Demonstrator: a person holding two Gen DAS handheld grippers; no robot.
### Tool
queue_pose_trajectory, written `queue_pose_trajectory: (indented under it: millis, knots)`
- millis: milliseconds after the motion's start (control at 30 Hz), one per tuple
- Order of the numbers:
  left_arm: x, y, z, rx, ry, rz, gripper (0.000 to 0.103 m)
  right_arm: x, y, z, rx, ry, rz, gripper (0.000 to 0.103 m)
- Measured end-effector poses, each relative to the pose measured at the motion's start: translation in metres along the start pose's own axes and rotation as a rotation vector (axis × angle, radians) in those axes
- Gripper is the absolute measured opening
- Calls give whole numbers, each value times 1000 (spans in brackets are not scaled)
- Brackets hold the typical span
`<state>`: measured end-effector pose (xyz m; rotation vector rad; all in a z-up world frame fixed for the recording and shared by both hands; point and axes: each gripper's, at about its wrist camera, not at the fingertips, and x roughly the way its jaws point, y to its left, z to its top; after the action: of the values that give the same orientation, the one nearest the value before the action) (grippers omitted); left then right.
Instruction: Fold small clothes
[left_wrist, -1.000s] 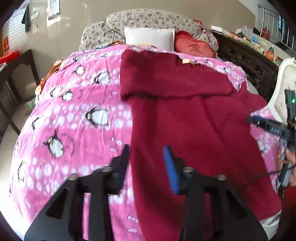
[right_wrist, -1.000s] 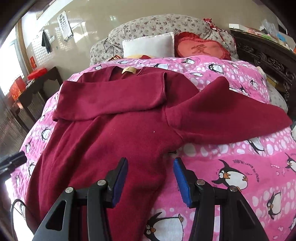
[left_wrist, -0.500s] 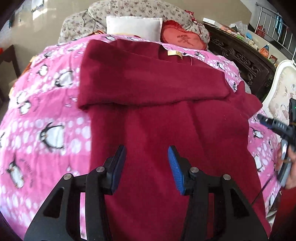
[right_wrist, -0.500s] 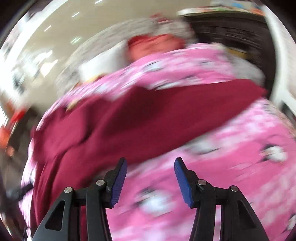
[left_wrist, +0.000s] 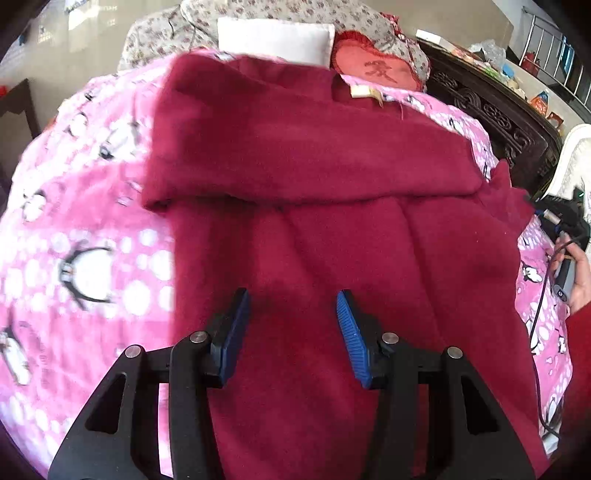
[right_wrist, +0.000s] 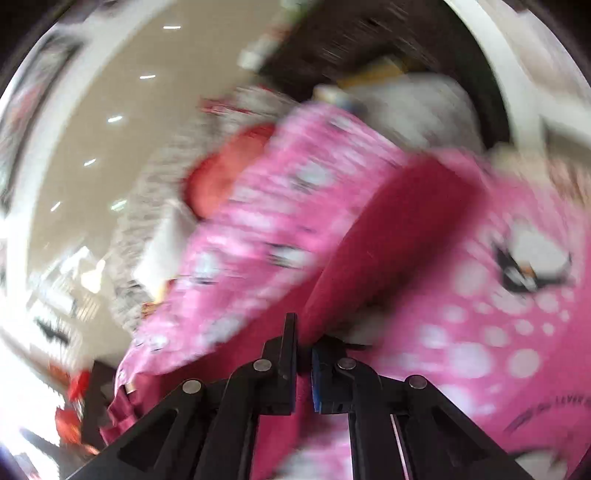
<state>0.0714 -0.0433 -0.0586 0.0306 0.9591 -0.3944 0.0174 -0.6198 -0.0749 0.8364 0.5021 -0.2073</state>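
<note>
A dark red sweater (left_wrist: 314, 206) lies spread on a pink penguin blanket (left_wrist: 85, 236), with one sleeve folded across its chest. My left gripper (left_wrist: 291, 332) is open and empty, hovering over the sweater's lower body. In the blurred right wrist view, my right gripper (right_wrist: 303, 363) is shut on the sweater's other sleeve (right_wrist: 388, 236), which stretches away over the blanket (right_wrist: 480, 332). The right gripper also shows at the right edge of the left wrist view (left_wrist: 561, 221), by the sleeve end.
A white pillow (left_wrist: 273, 38), a red embroidered cushion (left_wrist: 376, 70) and a floral headboard cushion (left_wrist: 288, 13) lie at the bed's head. A dark carved wooden cabinet (left_wrist: 495, 110) stands along the right. A white chair (left_wrist: 572, 162) is at the far right.
My right gripper swung right and closed on the sweater's sleeve; it was open before. My left gripper moved right from the sweater's edge to over its body and stays open.
</note>
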Motion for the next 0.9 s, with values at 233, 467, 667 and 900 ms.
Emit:
queue_pose_trajectory:
  millis: [233,467,667,900]
  knots:
    - [-55,32,20,-44,-164,53,48,-19,224,-46,-474,36,334,5]
    - [-61,71,24,-164,-194,52,48,84,370,-214,-841,396,474,10]
    - [-50,82,28,-162,-164,50,48,89,346,-268,-934,607,405,29]
    - [-32,87,60,-199,-197,50,63,11,272,-176,-803,262,156,57]
